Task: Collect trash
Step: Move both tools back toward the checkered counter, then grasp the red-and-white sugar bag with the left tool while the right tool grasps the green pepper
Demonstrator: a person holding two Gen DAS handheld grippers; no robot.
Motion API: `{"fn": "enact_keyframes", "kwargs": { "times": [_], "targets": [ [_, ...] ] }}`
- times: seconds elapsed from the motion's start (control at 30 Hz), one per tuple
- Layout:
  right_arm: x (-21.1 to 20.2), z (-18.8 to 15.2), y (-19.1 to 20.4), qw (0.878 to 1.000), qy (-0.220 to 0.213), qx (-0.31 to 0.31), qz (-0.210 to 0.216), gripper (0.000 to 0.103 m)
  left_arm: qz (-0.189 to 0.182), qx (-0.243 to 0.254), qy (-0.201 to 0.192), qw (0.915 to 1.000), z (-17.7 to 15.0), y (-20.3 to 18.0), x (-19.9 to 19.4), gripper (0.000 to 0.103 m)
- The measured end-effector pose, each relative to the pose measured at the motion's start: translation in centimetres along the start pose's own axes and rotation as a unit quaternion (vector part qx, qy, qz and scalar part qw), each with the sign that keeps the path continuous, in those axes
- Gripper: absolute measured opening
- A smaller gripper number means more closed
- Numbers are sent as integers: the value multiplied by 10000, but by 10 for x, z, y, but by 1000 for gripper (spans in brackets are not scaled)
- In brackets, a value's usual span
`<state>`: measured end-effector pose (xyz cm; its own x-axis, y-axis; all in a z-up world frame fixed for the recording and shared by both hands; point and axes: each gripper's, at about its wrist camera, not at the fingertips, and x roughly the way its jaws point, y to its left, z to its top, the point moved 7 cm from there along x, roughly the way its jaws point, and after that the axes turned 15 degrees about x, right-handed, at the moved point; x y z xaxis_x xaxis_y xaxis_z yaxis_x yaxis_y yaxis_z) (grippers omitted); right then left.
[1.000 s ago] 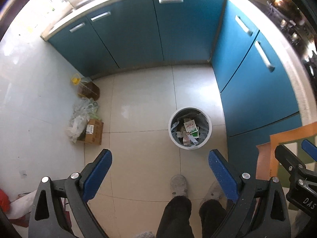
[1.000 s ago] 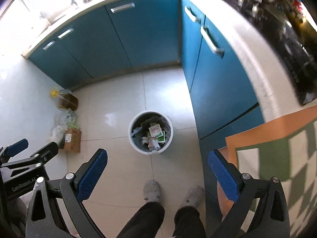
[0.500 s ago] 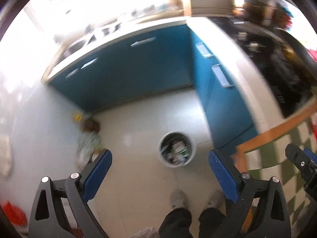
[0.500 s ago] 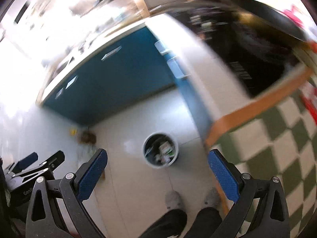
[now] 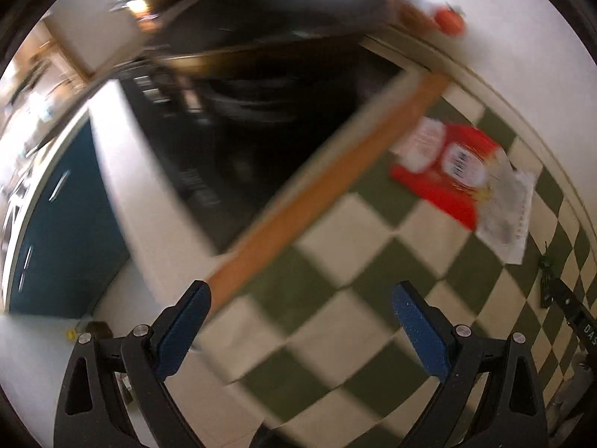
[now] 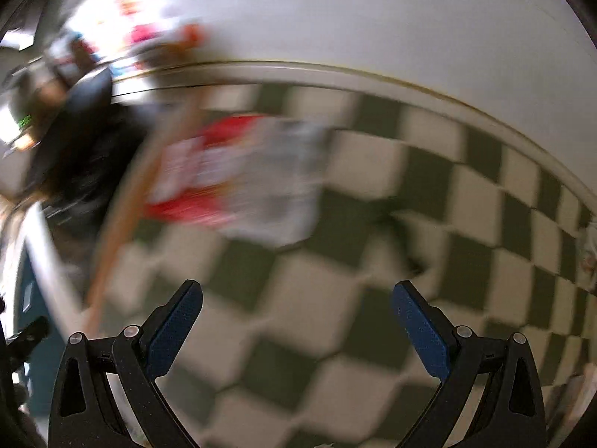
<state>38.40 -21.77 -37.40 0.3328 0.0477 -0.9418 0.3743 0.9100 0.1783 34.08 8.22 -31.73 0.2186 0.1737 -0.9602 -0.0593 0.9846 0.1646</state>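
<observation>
Your left gripper (image 5: 300, 321) and right gripper (image 6: 296, 321) both gape wide with nothing between the fingers. Motion blur smears both views. The red-and-white wrapper (image 5: 453, 171) lies flat on the checkered cloth (image 5: 335, 321), well ahead of both.

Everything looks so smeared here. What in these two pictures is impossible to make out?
- Red and white packet on the checked cloth: print unreadable, motion blur, both views.
- Small dark thing on the cloth: too small, left view.
- Items on the dark stove: smeared, left view.
- Right gripper: cut off by the left view's edge.
- Colourful things at the wall: blurred, right view.
</observation>
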Motion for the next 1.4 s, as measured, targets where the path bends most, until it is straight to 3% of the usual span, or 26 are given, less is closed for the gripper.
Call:
{"fn": "enact_keyframes", "kwargs": {
  "times": [0.1, 0.17, 0.27, 0.33, 0.37, 0.47, 0.57, 0.6, 0.63, 0.67, 0.7, 0.8, 1.0, 1.23, 1.33, 1.37, 1.4],
  "targets": [
    [39, 24, -28, 9997, 194, 127, -53, 103, -16, 196, 220, 9996, 20, -36, 21, 100],
    [54, 34, -39, 9991, 320, 290, 2, 93, -14, 261, 332, 9991, 26, -53, 32, 100],
    [53, 52, -38, 9918, 417, 794, 911, 91, -8, 275, 472, 9985, 29, -67, 40, 100],
    [56, 66, -27, 9811, 582, 981, 1564, 91, 27, 229, 549, 9982, 30, -68, 46, 100],
    [61, 74, -19, 9749, 711, 1027, 1840, 86, 14, 168, 588, 9981, 31, -68, 50, 100],
    [81, 93, 7, 9702, 912, 895, 2060, 75, -40, -91, 665, 9977, 39, -68, 63, 100],
    [111, 96, 30, 9736, 1235, 648, 1807, 64, -176, -372, 727, 9965, 46, -66, 72, 99],
    [105, 100, 39, 9783, 943, 463, 1787, 63, -242, -461, 735, 9959, 48, -65, 75, 99],
    [106, 99, 45, 9799, 968, 314, 1716, 49, -298, -535, 740, 9954, 50, -64, 78, 99],
    [110, 97, 52, 9786, 1123, 234, 1710, 17, -378, -614, 746, 9946, 52, -65, 81, 99],
    [111, 97, 53, 9761, 1191, 298, 1794, 14, -501, -712, 756, 9933, 53, -65, 85, 99],
    [112, 94, 49, 9758, 1083, 463, 1845, 10, -895, -1023, 730, 9880, 56, -70, 92, 99],
    [127, 88, 16, 9418, 1669, 1721, 2355, 8, -1560, -1493, 596, 9746, 65, -80, 105, 99],
    [116, 78, 18, 9538, 1758, 1142, 2153, 7, -2104, -1646, 182, 9635, 95, -100, 109, 99],
    [117, 74, 23, 9530, 1848, 1022, 2171, 7, -2143, -1579, 82, 9639, 106, -110, 109, 97],
    [117, 73, 25, 9530, 1866, 994, 2170, 7, -2090, -1557, 42, 9654, 109, -112, 108, 83],
    [117, 73, 26, 9536, 1877, 953, 2153, 7, -1965, -1498, 6, 9690, 110, -114, 108, 56]
  ]
}}
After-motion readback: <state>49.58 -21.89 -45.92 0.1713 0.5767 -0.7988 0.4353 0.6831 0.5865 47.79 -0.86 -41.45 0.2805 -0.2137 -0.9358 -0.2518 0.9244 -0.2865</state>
